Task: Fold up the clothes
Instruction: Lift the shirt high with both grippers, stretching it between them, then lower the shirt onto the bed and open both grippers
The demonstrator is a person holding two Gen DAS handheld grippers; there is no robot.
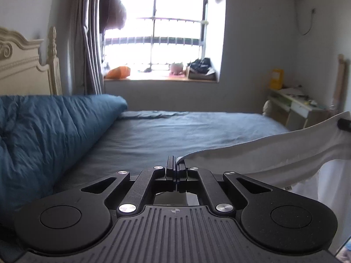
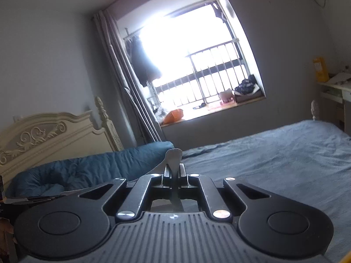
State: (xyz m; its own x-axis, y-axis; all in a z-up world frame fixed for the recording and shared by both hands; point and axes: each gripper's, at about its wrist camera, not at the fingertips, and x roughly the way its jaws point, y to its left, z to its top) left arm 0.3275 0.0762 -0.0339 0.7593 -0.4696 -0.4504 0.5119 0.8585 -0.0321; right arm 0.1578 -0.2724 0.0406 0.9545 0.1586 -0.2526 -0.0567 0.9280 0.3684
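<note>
Nearest the lens in each view is the claw's own black housing, and both claws are clamped on the same pale garment (image 1: 274,153). The left claw (image 1: 176,164) has its jaws pressed together on one corner of the cloth. From there the fabric runs off to the right, sagging a little, to the tip of the right claw (image 1: 344,125) at the edge of that view. In its own view the right claw (image 2: 173,168) pinches a thin fold that pokes up between the pads.

The garment hangs in the air between the two claws, above the near edge of the bed (image 1: 175,131). Its lower part drops out of sight at the right, so I cannot tell how much of it trails below.

The step in hand looks like spreading the garment onto the sheet before the first fold. To do it well:

- Use the broad open stretch of grey-blue sheet ahead, well clear of the rolled blue duvet (image 1: 48,131) by the headboard (image 1: 19,65)
- Keep both claws level with each other and the held edge taut, so the cloth lands without a ridge
- Let the hanging part touch first, then draw the held edge away so it lies flat
- Both pinches are small, so avoid a sharp tug that could slip a corner
</note>
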